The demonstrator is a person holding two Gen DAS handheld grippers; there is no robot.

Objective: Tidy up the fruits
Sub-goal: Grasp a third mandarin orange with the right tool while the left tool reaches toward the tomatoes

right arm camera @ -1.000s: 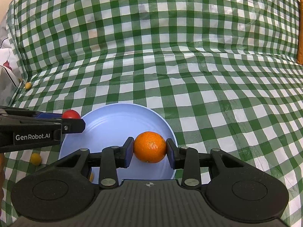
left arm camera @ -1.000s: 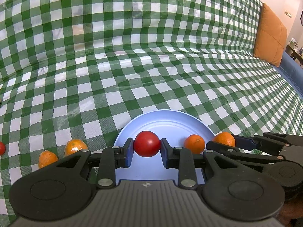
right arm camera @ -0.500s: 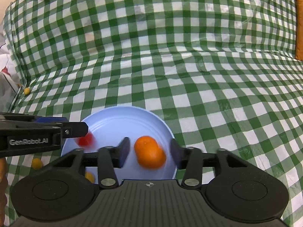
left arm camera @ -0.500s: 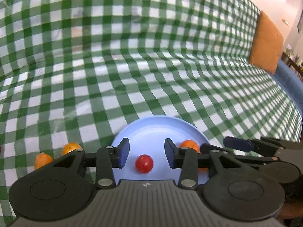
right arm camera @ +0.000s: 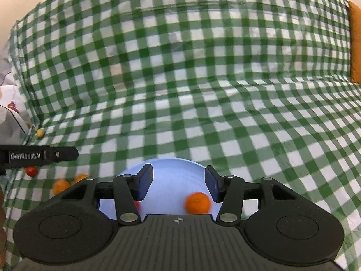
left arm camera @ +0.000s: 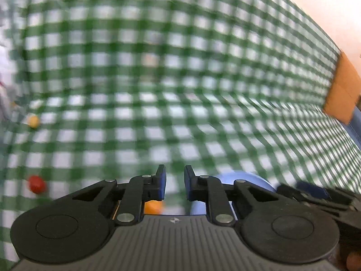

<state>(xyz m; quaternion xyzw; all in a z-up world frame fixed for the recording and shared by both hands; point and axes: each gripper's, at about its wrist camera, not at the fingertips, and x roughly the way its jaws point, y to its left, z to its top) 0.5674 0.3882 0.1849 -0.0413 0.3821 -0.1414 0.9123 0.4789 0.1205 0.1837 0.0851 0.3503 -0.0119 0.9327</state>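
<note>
A light blue plate (right arm camera: 171, 169) lies on the green checked cloth. An orange (right arm camera: 198, 202) rests on it below my right gripper (right arm camera: 178, 186), which is open and empty above the plate. A red fruit (right arm camera: 137, 204) on the plate is mostly hidden by a finger. My left gripper (left arm camera: 175, 185) is empty with a narrow gap between its jaws, left of the plate (left arm camera: 243, 178); the view is blurred. An orange (left arm camera: 153, 206) lies under it. A red fruit (left arm camera: 36, 184) and a small yellow fruit (left arm camera: 33, 121) lie to its left.
Two oranges (right arm camera: 62, 185) and a red fruit (right arm camera: 31, 171) lie on the cloth left of the plate, with a yellow fruit (right arm camera: 40, 132) farther back. An orange cushion (left arm camera: 340, 94) stands at the right. The left gripper's side (right arm camera: 40, 155) shows in the right wrist view.
Both grippers let go of their fruits onto the plate. The left gripper has swung left off the plate and its jaws have narrowed. The right gripper has risen, jaws wide.
</note>
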